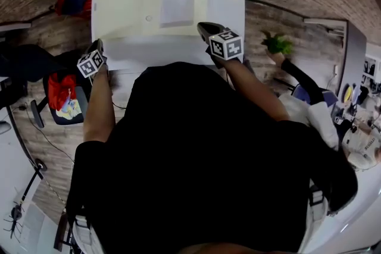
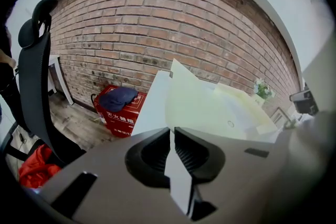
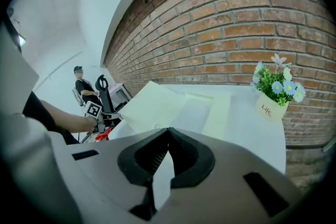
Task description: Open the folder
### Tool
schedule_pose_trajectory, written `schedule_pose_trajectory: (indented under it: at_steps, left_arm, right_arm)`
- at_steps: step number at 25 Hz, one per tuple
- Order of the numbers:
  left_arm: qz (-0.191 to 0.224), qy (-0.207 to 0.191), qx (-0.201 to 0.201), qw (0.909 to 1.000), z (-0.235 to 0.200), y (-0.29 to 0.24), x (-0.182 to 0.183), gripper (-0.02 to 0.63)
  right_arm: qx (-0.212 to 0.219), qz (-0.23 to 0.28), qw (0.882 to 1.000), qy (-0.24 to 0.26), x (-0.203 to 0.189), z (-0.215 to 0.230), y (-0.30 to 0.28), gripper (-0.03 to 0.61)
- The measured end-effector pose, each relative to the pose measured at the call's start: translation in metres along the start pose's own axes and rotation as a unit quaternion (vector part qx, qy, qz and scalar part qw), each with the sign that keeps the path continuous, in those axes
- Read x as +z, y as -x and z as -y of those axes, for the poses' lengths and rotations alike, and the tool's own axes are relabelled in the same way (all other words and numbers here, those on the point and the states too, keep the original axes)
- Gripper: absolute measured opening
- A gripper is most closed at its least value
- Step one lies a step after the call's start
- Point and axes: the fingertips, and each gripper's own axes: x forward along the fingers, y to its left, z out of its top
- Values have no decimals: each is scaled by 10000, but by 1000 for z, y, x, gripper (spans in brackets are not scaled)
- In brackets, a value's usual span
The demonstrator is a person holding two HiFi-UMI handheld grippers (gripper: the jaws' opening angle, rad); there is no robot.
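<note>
we judge the folder (image 1: 149, 6) already open, lying flat by the worktop's (image 1: 229, 15) far edge; the left gripper (image 2: 172, 132) is a sliver apart, the right gripper (image 3: 168, 131) closed, both empty, so we need only withdraw.

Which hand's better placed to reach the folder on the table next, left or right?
Probably right. The right claw sits at the near right corner of the folder. The left claw hangs by the left edge of the table, off the folder's side.
</note>
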Motion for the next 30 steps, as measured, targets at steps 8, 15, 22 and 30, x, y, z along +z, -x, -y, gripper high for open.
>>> schedule_pose_trajectory:
  at_steps: [8,15,22,30]
  left_arm:
    - [-70,224,-43,9997,-5,-5,-6,46]
    - [3,340,-69,9994,-3,-2,-5,67]
    - [182,288,-170,9993,2,7,0,92]
    - [469,280,-307,9980,8,21,10,165]
  right_arm:
    - [-84,39,9999,-49,-4,6,9,28]
    - [-77,76,9999,-54,-5,6,11,28]
    - [-41,90,10000,-3,-4,5,13,28]
    - [0,114,9999,45,-3,3,15,28]
